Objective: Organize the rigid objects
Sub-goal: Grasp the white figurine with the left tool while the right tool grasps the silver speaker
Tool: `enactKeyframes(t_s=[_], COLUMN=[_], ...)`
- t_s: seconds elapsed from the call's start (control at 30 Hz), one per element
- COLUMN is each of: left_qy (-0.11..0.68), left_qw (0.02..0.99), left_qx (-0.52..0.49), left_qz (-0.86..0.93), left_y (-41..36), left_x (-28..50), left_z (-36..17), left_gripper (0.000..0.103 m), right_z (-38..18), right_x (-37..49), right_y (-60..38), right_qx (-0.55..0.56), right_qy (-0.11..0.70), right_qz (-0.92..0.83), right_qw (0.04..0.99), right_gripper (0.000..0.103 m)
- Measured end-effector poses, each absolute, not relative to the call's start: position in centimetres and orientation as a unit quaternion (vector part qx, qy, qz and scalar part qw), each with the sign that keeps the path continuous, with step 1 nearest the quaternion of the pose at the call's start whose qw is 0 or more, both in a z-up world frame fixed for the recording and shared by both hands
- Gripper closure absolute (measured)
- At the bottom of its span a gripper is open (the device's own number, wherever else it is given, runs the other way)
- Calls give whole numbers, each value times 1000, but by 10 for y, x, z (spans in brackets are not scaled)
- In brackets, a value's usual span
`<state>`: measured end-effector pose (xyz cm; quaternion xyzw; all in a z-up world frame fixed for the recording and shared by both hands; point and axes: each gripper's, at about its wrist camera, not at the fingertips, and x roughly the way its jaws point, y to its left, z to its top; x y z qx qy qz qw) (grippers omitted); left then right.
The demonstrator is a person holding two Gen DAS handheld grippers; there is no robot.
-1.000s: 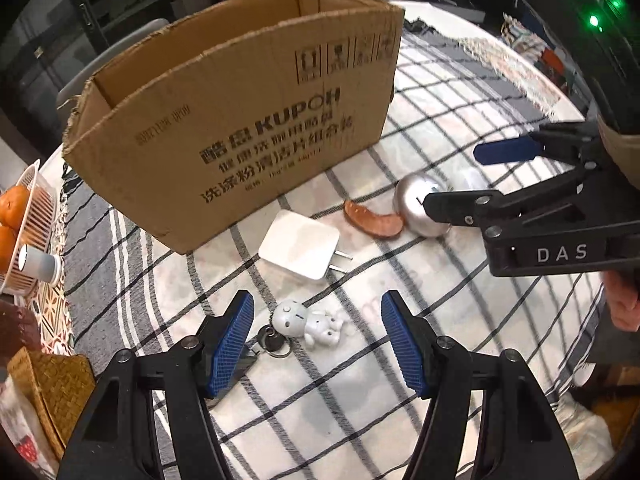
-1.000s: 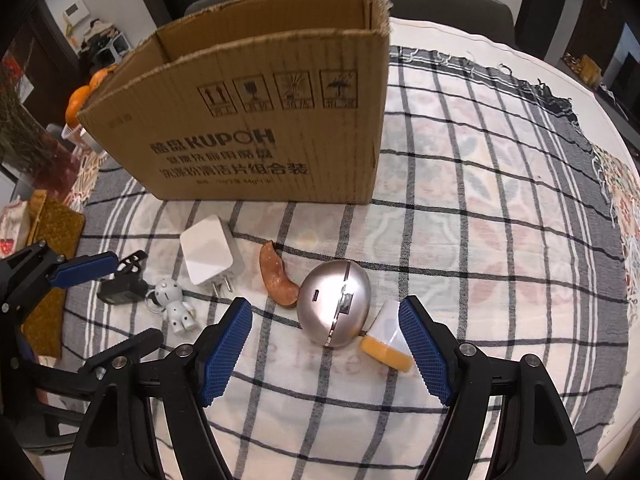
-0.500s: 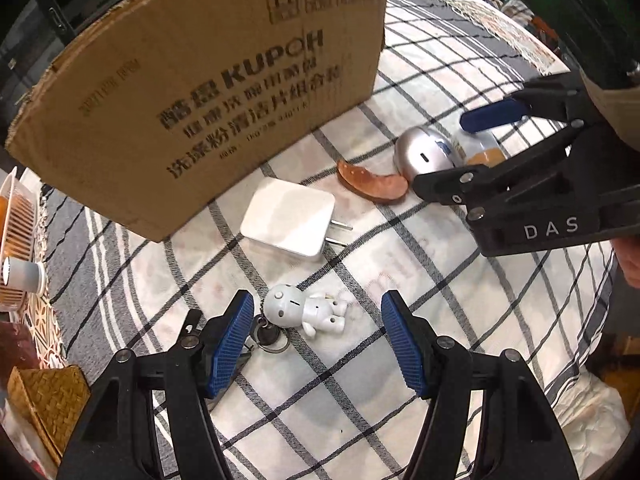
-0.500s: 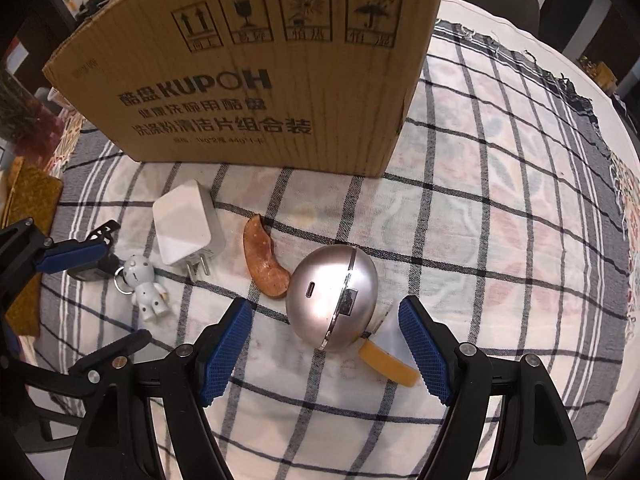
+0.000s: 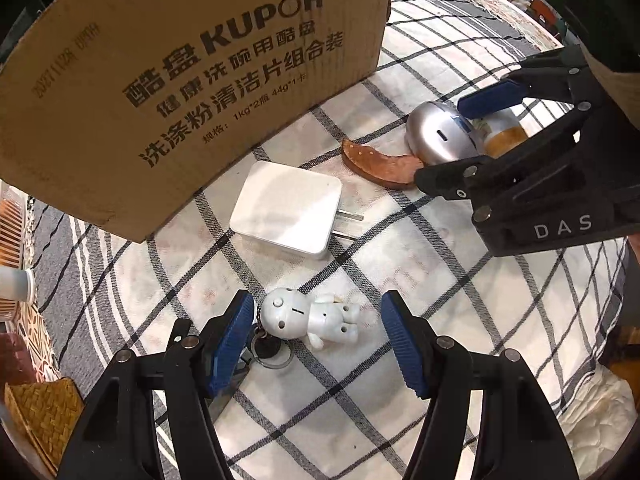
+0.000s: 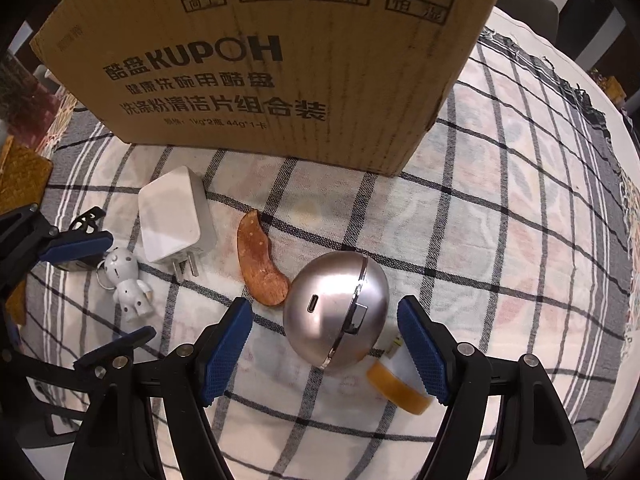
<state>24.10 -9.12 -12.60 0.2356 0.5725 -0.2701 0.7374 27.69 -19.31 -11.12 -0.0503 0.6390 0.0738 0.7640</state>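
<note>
A white robot figurine (image 5: 308, 318) on a key ring lies on the checked cloth between the pads of my left gripper (image 5: 320, 336). That gripper is open and its pads are clear of the toy. My right gripper (image 6: 326, 336) straddles a silver egg-shaped gadget (image 6: 336, 316); its jaws are closing, with small gaps left on both sides. A white charger (image 5: 286, 214), a curved brown wooden piece (image 6: 260, 264) and an amber tape roll (image 6: 396, 388) lie close by. Behind them stands the cardboard box (image 6: 280, 60). The left wrist view shows the right gripper (image 5: 442, 140) over the silver gadget (image 5: 440, 136).
A black clip (image 6: 86, 220) lies half under my left gripper's finger. A woven mat (image 5: 40, 412), a white cup (image 5: 16, 284) and a basket (image 5: 12, 216) sit at the table's left edge. The checked cloth (image 5: 460, 320) stretches to the right.
Both grippers have sunk toward the table, so the figurine and the silver gadget now sit between their pads. The box's open top has left both views.
</note>
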Motion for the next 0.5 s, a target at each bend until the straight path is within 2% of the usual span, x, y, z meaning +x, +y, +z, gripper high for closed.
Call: enactKeyframes(t_s=[0.23, 0.3, 0.37, 0.5], left_qy=[570, 570, 572, 569], left_qw=[739, 740, 741, 747], left_qx=[244, 241, 235, 222], left_qz=[-263, -264, -263, -263], left_y=[-99, -101, -100, -100], left_x=[243, 245, 247, 248], left_z=[-136, -138, -139, -140], left_gripper=[43, 48, 49, 49], right_z=[-126, -129, -131, -134], right_x=[282, 283, 284, 285], right_y=[-189, -189, -189, -192], right_qx=[-52, -55, -55, -47], right_qy=[647, 646, 646, 645], right_qz=[72, 68, 62, 61], right_qw=[758, 758, 759, 760], right_gripper=[36, 39, 46, 46])
